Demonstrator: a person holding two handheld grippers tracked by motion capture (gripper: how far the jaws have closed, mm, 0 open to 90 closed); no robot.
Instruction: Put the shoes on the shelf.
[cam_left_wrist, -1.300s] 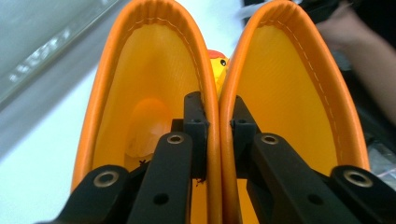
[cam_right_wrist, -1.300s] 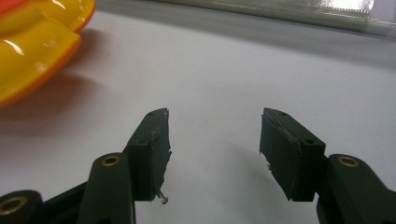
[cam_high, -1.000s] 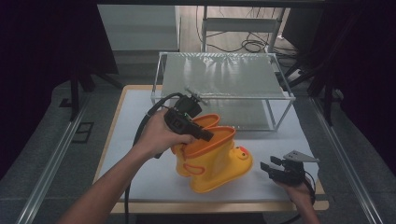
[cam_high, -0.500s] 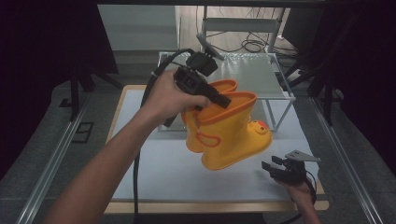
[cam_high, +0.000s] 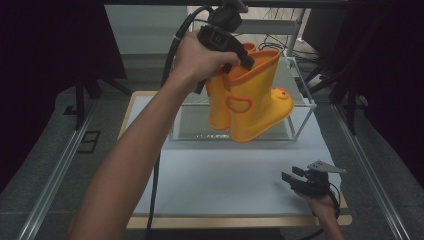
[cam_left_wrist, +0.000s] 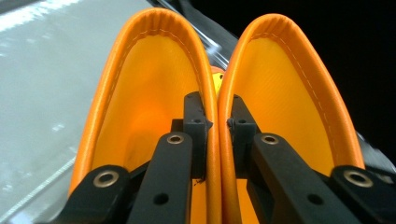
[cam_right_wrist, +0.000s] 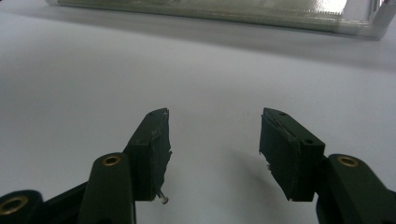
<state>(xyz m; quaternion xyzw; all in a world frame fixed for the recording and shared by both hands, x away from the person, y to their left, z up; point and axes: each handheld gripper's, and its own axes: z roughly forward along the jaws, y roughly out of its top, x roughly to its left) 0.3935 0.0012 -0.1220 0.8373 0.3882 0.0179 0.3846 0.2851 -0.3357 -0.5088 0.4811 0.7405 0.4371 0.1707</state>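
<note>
Right now your left tool (cam_high: 239, 56) pinches the touching cuffs of the yellow rain boots (cam_high: 247, 102), held aloft over the glass-topped rack (cam_high: 300, 102) at twelve o'clock; your right tool (cam_high: 295, 176) rests wide and empty on the desk (cam_high: 220, 185) at five o'clock
</note>
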